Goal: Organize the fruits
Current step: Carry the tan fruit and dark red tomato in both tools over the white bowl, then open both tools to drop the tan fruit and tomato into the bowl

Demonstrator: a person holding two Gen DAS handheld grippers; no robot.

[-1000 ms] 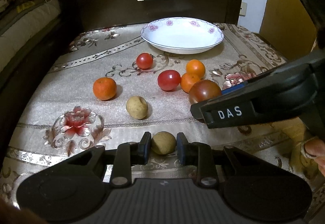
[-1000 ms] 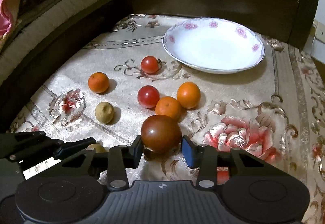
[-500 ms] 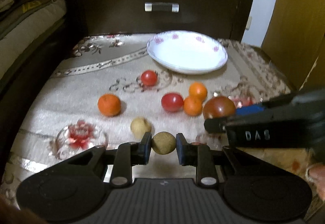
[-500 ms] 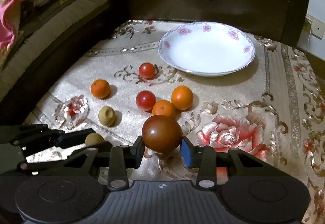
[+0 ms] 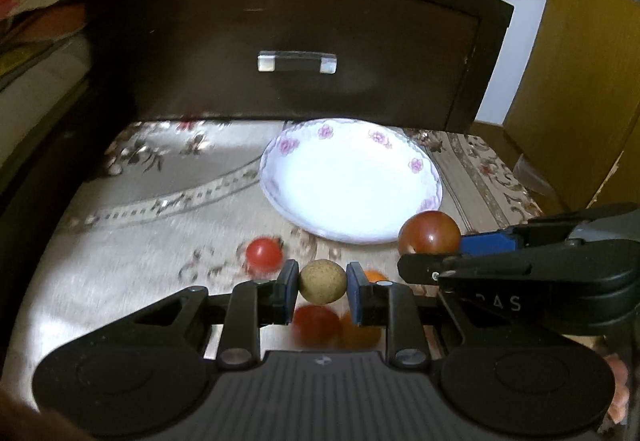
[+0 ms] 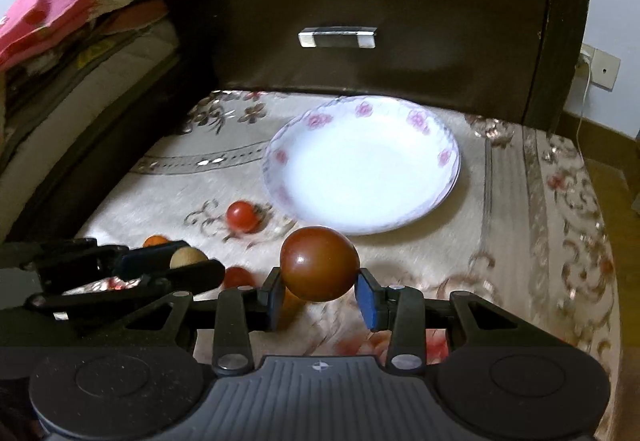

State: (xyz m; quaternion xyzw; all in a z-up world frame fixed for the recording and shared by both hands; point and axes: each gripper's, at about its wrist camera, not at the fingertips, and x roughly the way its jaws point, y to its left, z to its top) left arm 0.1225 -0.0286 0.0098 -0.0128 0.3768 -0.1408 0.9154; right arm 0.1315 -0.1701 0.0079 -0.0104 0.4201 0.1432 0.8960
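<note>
Fruits are held clear of the cloth for transfer: the tan fruit (image 5: 323, 281) is pinched by the left hand-held gripper (image 5: 322, 291), the dark tomato (image 6: 319, 269) by the right hand-held gripper (image 6: 320, 299), both just before the plate (image 6: 436, 197).

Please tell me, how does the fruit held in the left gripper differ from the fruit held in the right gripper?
The tan fruit in the left gripper is small, pale brown and matte. The dark tomato in the right gripper is clearly larger, red-brown and glossy, so its fingers stand wider apart. Both are round, clamped between blue-padded fingers, and held short of the white plate.
</note>
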